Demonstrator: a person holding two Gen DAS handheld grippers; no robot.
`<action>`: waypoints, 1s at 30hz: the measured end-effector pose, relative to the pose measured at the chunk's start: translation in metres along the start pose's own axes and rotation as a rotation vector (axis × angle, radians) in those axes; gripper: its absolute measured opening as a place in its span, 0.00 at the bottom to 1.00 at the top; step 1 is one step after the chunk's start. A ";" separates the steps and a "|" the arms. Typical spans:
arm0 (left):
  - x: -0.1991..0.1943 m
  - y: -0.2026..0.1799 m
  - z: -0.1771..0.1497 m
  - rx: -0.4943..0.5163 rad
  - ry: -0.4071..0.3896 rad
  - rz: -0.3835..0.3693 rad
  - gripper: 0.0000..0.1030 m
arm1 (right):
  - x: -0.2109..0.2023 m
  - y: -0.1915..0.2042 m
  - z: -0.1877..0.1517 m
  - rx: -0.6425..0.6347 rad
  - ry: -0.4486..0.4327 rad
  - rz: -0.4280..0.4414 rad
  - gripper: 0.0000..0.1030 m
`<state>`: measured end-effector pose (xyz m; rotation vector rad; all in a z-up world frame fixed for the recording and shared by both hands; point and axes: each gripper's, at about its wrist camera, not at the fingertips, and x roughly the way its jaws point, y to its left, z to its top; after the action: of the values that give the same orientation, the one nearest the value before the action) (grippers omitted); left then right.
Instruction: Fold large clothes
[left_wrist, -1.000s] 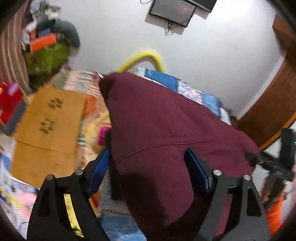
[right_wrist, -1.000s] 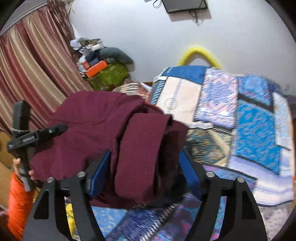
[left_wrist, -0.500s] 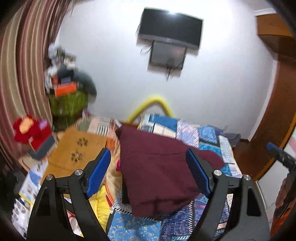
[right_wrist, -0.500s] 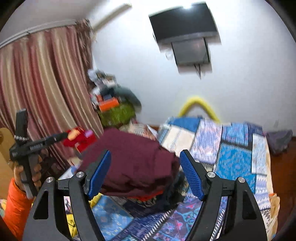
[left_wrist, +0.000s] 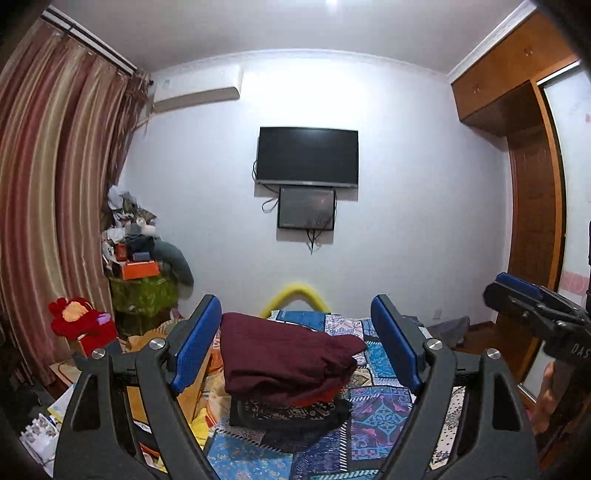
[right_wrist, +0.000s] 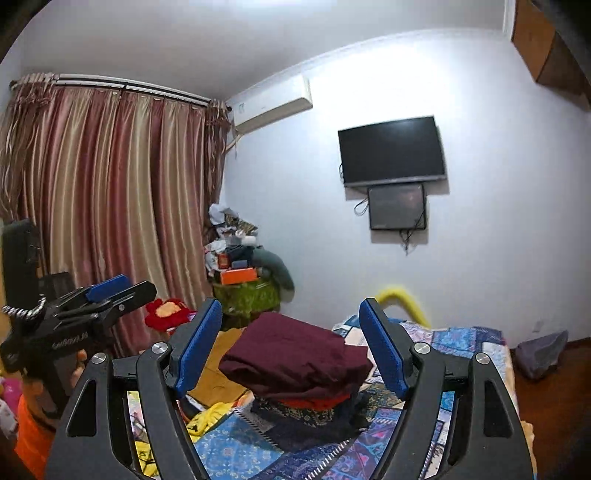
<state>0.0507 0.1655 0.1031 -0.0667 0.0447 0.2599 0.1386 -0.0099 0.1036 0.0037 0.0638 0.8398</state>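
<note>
The left gripper (left_wrist: 297, 347) is held up with its blue-padded fingers (left_wrist: 195, 349) spread wide, nothing between them. Framed in the gap ahead of it, a folded maroon fabric garment (left_wrist: 284, 360) lies on top of a small stack of folded clothes (left_wrist: 291, 410), with an orange-red layer and dark patterned pieces beneath it. The stack sits on a bed covered by a blue patchwork quilt (left_wrist: 380, 406). Off to the gripper's right, the right gripper (left_wrist: 532, 306), black with blue pads, pokes in from the edge of view. Far ahead on the white wall hangs a black flat television (left_wrist: 307, 156). To the left hang striped reddish curtains (left_wrist: 48, 192).
</note>
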 end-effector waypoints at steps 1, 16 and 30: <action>-0.005 -0.003 -0.003 -0.004 -0.004 0.001 0.82 | 0.001 0.000 -0.004 0.000 0.000 -0.008 0.77; -0.014 -0.013 -0.049 -0.010 0.022 0.098 0.99 | 0.003 -0.009 -0.025 0.032 0.032 -0.113 1.00; -0.008 -0.010 -0.057 -0.020 0.041 0.094 0.99 | -0.003 -0.008 -0.037 0.035 0.053 -0.126 1.00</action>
<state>0.0436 0.1500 0.0477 -0.0904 0.0864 0.3533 0.1401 -0.0185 0.0671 0.0105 0.1272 0.7123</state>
